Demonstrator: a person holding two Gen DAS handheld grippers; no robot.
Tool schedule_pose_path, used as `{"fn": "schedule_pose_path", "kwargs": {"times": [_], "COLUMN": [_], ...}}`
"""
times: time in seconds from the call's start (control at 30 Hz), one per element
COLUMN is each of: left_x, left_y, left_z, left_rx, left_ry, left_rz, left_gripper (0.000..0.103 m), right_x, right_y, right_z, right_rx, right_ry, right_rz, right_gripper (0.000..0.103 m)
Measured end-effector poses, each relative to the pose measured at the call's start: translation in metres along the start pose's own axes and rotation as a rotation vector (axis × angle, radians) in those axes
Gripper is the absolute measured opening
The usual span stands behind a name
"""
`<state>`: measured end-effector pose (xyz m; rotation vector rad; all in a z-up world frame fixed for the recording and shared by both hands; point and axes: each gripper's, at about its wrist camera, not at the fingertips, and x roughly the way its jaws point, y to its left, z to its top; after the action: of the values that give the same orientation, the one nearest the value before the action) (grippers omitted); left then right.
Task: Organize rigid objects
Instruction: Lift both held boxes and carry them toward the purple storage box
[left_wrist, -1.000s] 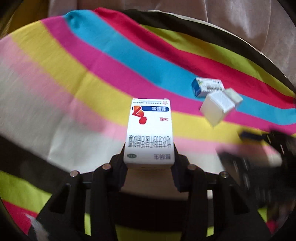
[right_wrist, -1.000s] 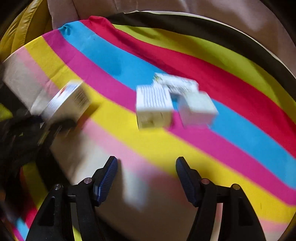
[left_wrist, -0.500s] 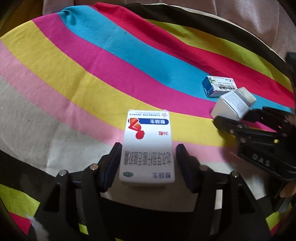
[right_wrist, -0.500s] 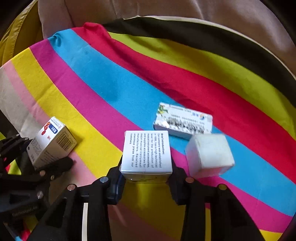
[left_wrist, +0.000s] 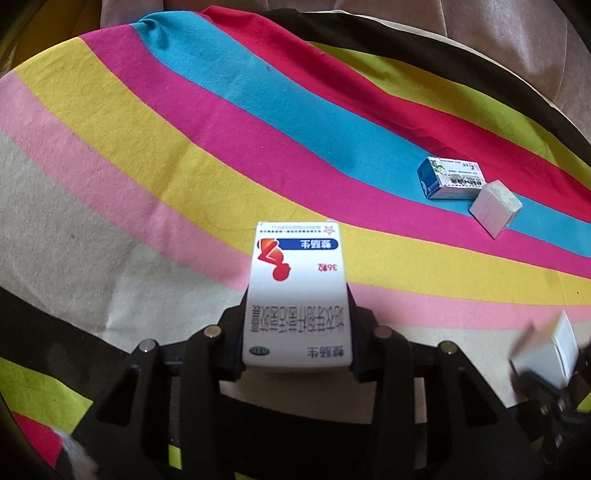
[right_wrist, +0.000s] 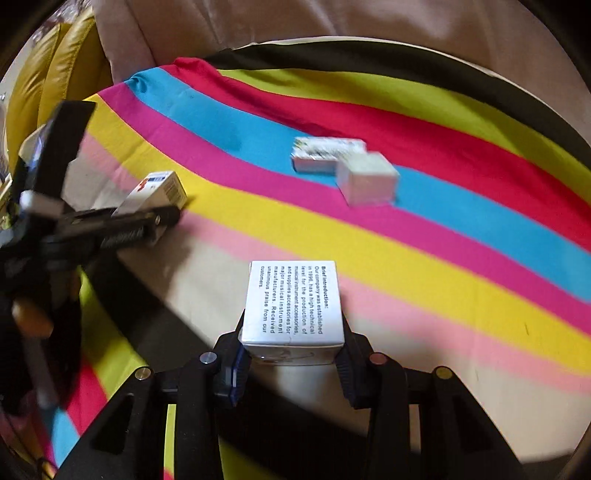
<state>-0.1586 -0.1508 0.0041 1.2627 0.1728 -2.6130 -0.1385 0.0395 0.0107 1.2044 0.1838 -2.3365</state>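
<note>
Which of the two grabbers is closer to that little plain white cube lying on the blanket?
Right, likely. The right gripper, holding a text-printed box, sits nearer the cube; the left gripper, clamping a medicine box, is farther off to its side.

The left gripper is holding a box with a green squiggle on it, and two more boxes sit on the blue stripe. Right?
Almost. The left wrist view shows the squiggle on the box in the left gripper is red, not green. The two boxes do sit on the blue stripe.

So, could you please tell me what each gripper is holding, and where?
Left gripper: medicine box, by its long sides. Right gripper: white printed box, by its sides.
</note>
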Motion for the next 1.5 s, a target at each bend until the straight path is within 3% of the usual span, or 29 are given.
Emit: {"fn": "schedule_pose_path", "kwargs": {"times": [0.23,0.43,0.73,1.13,1.5], "left_x": [-0.019,-0.068,-0.115,-0.14,-0.201], "left_y": [-0.01,-0.035,-0.065,-0.07,-0.069], "left_z": [-0.012,-0.06,-0.144,-0.178,-0.207], "left_rx": [0.038,0.067,0.214,0.251,0.269], "left_ry": [0.009,0.023,0.046,0.118,0.063], "left_rz": [0.005,-0.086,-0.103,-0.122,-0.119], "left_gripper": [0.045,0.045,0.045,0.045,0.044], "right_x": [-0.021,-0.047,-0.081,-0.116,-0.16], "right_y": [-0.012,-0.02,-0.013,0.0,0.019], "right_z": [-0.034,-0.069,-0.106,-0.144,-0.16], "right_rx": [0.061,0.102,0.157,0.162,0.15], "right_ry": [0.012,0.012,-0.001,0.006,-0.049], "right_rz": [-0.056,-0.094,-0.12,-0.111,-0.11], "right_gripper": [0.041,0.041,0.041,0.041,0.041]}}
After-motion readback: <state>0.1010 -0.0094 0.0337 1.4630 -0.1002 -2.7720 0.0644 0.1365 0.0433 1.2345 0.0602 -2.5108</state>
